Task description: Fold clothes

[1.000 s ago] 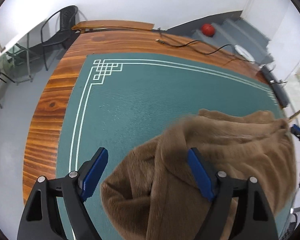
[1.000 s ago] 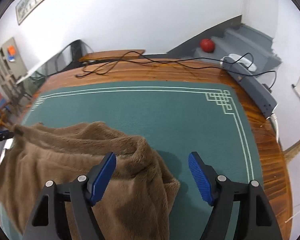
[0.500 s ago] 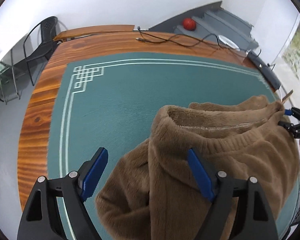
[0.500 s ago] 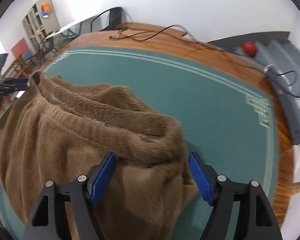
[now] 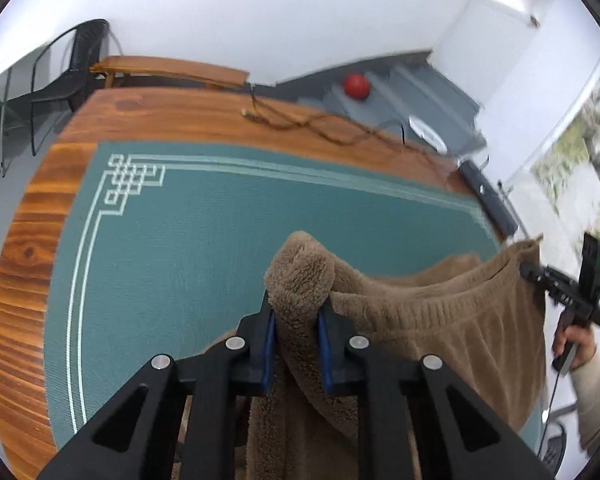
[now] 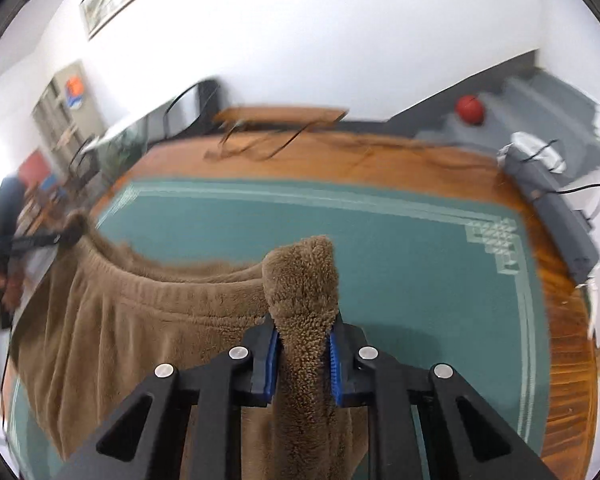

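A brown fleece garment [image 5: 428, 320] with a ribbed waistband hangs stretched between my two grippers above a green mat [image 5: 204, 232]. My left gripper [image 5: 295, 336] is shut on one corner of the waistband, and a tuft sticks up between its blue pads. My right gripper [image 6: 302, 354] is shut on the other corner of the garment [image 6: 148, 320]. In the left wrist view the right gripper [image 5: 536, 272] shows at the far right, holding the cloth. In the right wrist view the left gripper [image 6: 66, 236] shows at the far left. The lower part of the garment is hidden below the frames.
The green mat [image 6: 380, 248] covers a wooden table [image 5: 24, 240]. Cables [image 5: 320, 128] lie along its far edge, and a dark power strip [image 6: 556, 216] at the right edge. Grey stairs with a red ball [image 5: 356, 86] and a black chair [image 5: 72, 72] stand behind.
Both grippers have closed on the waistband corners, having been open around the cloth. The garment has been lifted off the mat and pulled taut between them.
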`<state>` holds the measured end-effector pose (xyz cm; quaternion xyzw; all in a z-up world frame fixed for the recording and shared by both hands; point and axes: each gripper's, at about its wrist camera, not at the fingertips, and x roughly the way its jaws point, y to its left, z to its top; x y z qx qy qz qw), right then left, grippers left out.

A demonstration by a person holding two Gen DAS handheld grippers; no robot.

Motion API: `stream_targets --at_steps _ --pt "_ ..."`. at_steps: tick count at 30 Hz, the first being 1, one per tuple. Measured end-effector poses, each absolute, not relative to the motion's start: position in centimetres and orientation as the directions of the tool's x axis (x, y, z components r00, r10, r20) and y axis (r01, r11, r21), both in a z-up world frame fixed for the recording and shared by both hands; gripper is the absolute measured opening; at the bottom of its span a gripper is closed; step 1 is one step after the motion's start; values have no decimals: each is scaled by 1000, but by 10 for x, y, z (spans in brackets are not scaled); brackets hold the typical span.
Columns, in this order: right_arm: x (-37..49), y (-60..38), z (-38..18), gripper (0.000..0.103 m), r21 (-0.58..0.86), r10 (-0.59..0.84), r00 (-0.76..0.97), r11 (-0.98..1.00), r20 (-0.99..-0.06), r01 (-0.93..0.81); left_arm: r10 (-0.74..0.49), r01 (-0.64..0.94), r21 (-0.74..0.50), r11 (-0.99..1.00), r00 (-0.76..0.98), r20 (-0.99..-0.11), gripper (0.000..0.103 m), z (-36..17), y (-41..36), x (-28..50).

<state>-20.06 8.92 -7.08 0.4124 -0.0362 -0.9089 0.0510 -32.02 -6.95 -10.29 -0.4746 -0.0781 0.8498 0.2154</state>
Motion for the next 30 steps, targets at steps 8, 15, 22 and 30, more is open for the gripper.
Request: stream_targets --at_steps 8,15,22,30 --pt "-233 72 -127 21 -4 1 -556 -1000 -831 4 215 -227 -126 -966 -428 -878 37 -148 -43 -327" --pt "-235 84 -125 68 -28 35 -531 -999 -847 -20 99 -155 -31 -987 -451 -887 80 -142 -54 -326" --pt "-183 86 -67 68 61 -28 -644 -998 -764 -29 45 -88 6 -996 -564 -825 81 -90 -80 -298" --pt "-166 32 -87 69 150 -192 -558 -981 -807 119 168 -244 -48 -969 -499 -850 81 -105 -42 -241"
